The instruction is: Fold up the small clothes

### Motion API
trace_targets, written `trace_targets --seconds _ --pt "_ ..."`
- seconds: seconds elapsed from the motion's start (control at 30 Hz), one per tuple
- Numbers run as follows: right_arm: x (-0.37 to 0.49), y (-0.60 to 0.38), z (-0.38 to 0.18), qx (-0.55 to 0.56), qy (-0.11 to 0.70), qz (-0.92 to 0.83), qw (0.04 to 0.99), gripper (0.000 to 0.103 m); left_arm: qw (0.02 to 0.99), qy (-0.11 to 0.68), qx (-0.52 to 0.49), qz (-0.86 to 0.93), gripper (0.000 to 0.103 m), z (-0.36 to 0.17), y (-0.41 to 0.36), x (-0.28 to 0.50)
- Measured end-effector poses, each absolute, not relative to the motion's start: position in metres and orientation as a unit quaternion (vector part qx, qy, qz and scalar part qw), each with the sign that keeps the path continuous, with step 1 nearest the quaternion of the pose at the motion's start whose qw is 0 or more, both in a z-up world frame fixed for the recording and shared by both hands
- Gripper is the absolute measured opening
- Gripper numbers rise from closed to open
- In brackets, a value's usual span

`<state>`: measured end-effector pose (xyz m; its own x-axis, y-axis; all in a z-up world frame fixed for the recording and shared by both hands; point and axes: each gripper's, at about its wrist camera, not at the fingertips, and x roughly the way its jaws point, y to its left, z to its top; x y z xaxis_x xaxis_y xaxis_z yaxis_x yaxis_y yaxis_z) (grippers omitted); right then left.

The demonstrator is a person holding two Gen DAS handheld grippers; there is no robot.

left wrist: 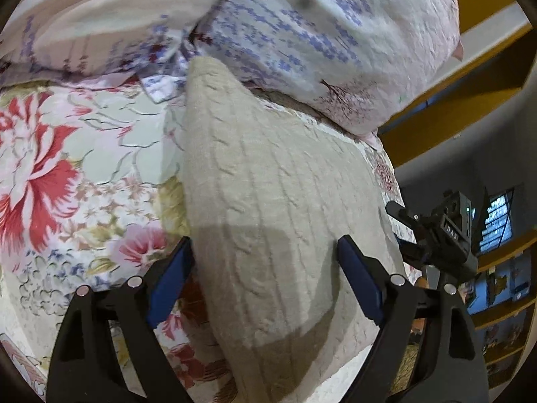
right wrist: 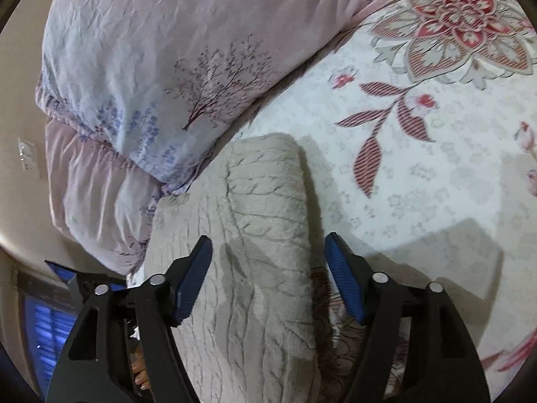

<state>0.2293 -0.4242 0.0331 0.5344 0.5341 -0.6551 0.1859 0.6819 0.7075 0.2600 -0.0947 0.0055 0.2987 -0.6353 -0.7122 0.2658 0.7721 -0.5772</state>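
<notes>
Both grippers, left point(left wrist: 265, 262) and right point(right wrist: 268, 265), fingers spread apart over beige knit garment point(left wrist: 268, 184)

- Left wrist view: mounted behind the left gripper point(left wrist: 265, 268), facing forward and downward along its spread jaws; close above the bed point(left wrist: 84, 168).
- Right wrist view: mounted behind the right gripper point(right wrist: 268, 268), same forward-downward facing, equally close to the bed point(right wrist: 419, 184).
- Shared ground: both views take in the beige knitted garment point(left wrist: 278, 201) point(right wrist: 261, 252), seen lengthwise between the jaws, and the pale patterned pillow point(left wrist: 319, 33) point(right wrist: 151, 67) beyond its far end.
- Cross-sighting: the left view catches the right gripper point(left wrist: 402, 231) at its right edge, past the garment.
- Fisheye distortion bends both frames at the edges.
</notes>
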Motion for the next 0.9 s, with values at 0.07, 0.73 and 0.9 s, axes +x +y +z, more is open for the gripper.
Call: trace_targets --seconds 0.07,0.73,0.9 --pt "0.232 -0.42 0.03 0.386 0.473 0.127 0.781 0.058 0.788 0.517 -0.17 -0.286 0.085 0.005 -0.1 0.26" --pt "0.217 -0.382 0.061 0.378 0.424 0.198 0.799 0.025 0.801 0.494 -0.161 -0.297 0.04 0.027 -0.086 0.252" --pt "0.209 -0.328 0.088 0.32 0.41 0.227 0.824 0.024 0.821 0.467 -0.148 -0.293 0.039 0.055 -0.049 0.232"
